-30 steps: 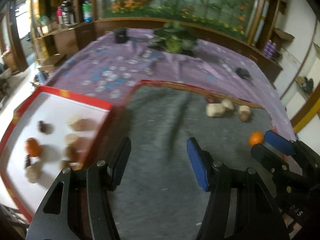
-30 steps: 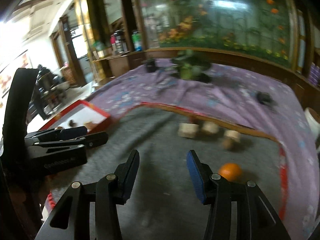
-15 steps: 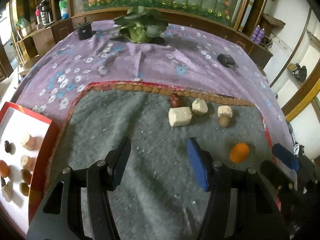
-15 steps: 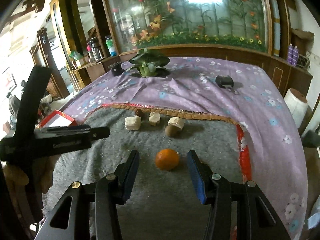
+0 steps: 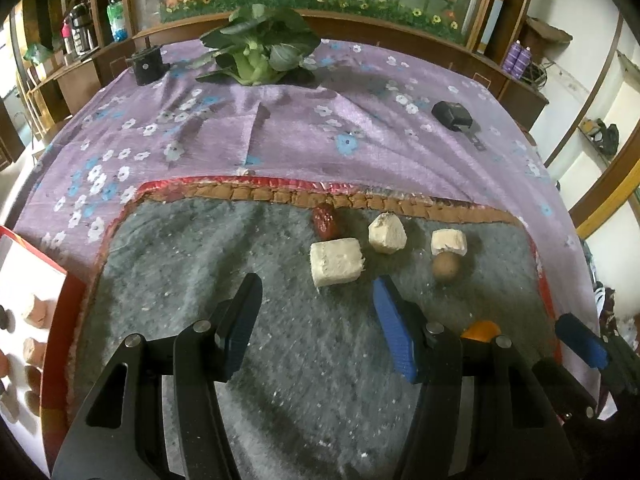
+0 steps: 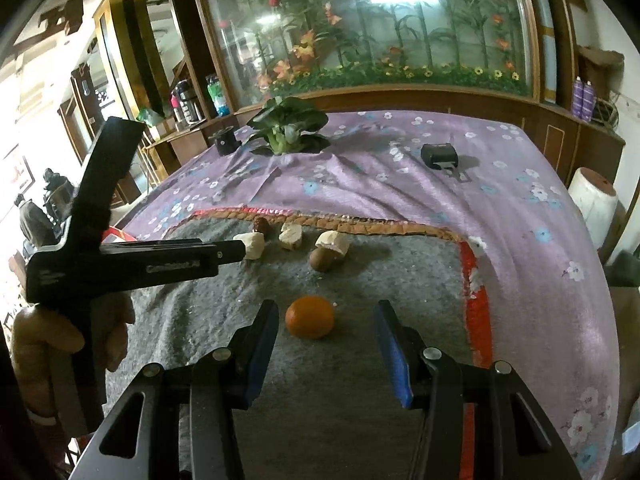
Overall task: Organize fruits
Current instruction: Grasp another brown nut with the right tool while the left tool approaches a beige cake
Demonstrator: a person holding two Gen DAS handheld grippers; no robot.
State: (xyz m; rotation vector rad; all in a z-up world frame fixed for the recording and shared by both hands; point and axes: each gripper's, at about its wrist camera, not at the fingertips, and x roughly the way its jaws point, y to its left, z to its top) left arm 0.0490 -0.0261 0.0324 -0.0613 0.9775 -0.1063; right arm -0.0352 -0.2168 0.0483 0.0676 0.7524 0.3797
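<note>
Right gripper (image 6: 326, 344) stands open and empty, the orange (image 6: 309, 317) on the mat (image 6: 360, 420) between its fingers but touched by neither. Risk, as judged: the orange is round and may roll off-centre if one finger meets it first. Left gripper (image 5: 316, 320) is likewise open and empty, just short of the largest pale block (image 5: 336, 261); closing from here would catch nothing. Beyond the orange lie a brown fruit (image 6: 322, 259), two more pale blocks and a red date (image 5: 325, 221). Well left of the orange, the red-rimmed tray (image 5: 60, 312) holds several small pieces, kinds unclear.
</note>
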